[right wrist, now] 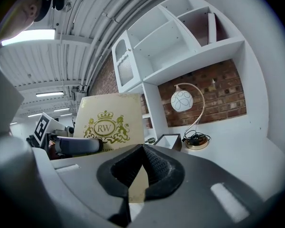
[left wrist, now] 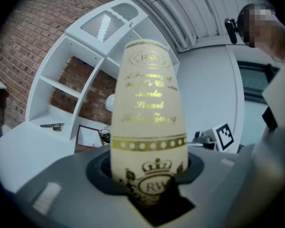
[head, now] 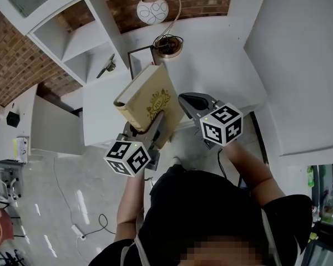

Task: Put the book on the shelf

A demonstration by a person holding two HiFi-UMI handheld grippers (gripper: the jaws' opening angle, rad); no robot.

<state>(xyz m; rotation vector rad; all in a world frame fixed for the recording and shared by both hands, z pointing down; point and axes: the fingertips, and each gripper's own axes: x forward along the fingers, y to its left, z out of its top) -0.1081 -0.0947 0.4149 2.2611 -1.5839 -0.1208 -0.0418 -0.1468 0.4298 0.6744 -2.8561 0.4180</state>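
**A:** How does the left gripper [left wrist: 149,175] stand?

**B:** Its jaws are clamped on the bottom end of the book [head: 150,96], spine facing its camera. The book rises out of it, tilted, in the air above the white desk [head: 216,60]. It is in front of the shelf [head: 72,37] and touches neither.

**A:** And the right gripper [right wrist: 141,164]?

**B:** Its jaws are drawn together and, as far as I can judge, grip nothing. A pale sliver shows through the slit, probably the book beyond. The gripper sits just beside the book's lower right edge and gives it no support.

**A:** What worries you?

**B:** The hold is low and on one end only. All the weight sits above the jaws, so I'd expect the book to swing or slide if it's tipped quickly toward a compartment. The covers could also fan open, since nothing pins the top.

**A:** Is anything in the way?

**B:** The lamp [head: 152,9] and a dark picture frame [head: 139,57] stand on the desk beyond the book, near the shelf's edge, and a wide sweep could knock them. The compartments look tight for the book. One lower compartment already holds a small dark tool [head: 108,66]. A corner could catch a divider.
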